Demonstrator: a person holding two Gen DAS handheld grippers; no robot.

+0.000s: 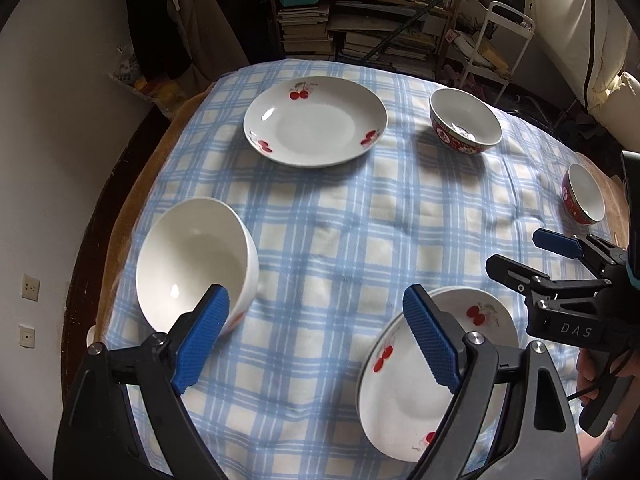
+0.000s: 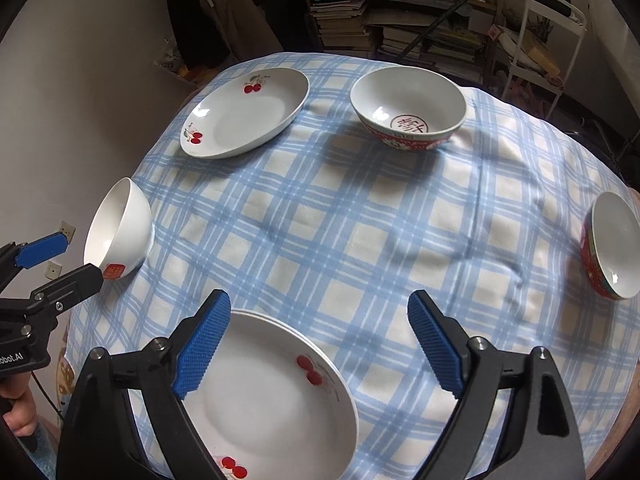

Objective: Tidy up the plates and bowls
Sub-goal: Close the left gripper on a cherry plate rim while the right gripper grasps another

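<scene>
A: What's around you?

B: The room first: a pale wall (image 1: 60,160) on my left with 2 sockets, and at the back a shelf (image 2: 420,20) stacked with books and a white wire rack (image 2: 556,40). Below me the table is covered by a blue-and-white checked cloth (image 1: 340,240), slightly rumpled in the middle.

A: And the dishes?

B: Largest down: 2 cherry plates. The far plate (image 1: 316,120) lies at the back left; the near plate (image 2: 272,392) lies right under my tongs, at the front edge. Then 3 bowls, well apart from each other: a white bowl (image 1: 192,264) at the left edge, a red-patterned bowl (image 2: 408,108) at the back right, and a small red bowl (image 2: 612,248) at the far right edge.

A: Your tongs?

B: My left gripper (image 1: 316,340) is released, jaws wide, nothing between the pads; the white bowl sits just past its left finger. My right gripper (image 2: 320,344) is released too, jaws wide above the near plate, not pressing on it.

A: Anything in the way?

B: The middle of the cloth is bare.
</scene>
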